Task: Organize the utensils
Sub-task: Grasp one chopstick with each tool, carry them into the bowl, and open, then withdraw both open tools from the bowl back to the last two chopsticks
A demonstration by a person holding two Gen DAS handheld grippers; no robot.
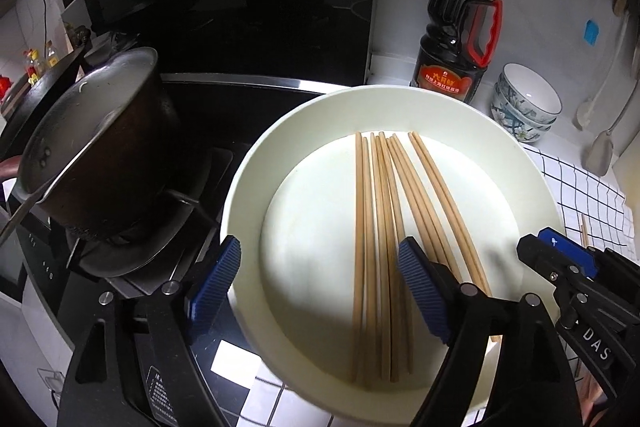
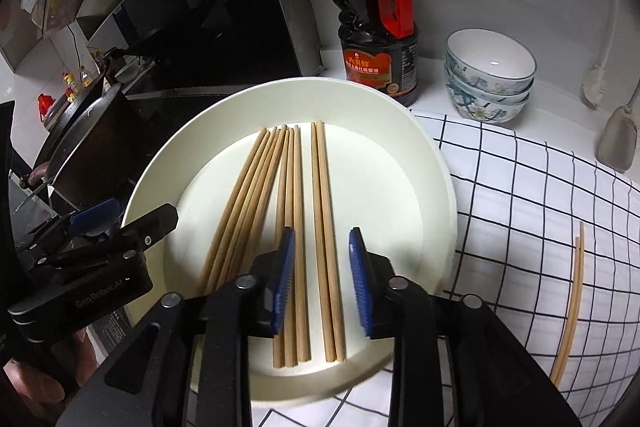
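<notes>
Two chopsticks (image 2: 327,243) on the plate (image 2: 416,187) lie between the spread right gripper (image 2: 322,281) jaws.

The near ends of several chopsticks (image 2: 256,203) lie hidden behind the right tool (image 2: 322,281). Soy sauce bottle (image 2: 374,27) label text: too small to read. The pot (image 1: 96,147) handle is cut off at the left frame edge.

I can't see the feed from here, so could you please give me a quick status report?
Left gripper open, astride plate rim. Right gripper open over a chopstick pair. One pair on cloth. Nothing in the way.
</notes>
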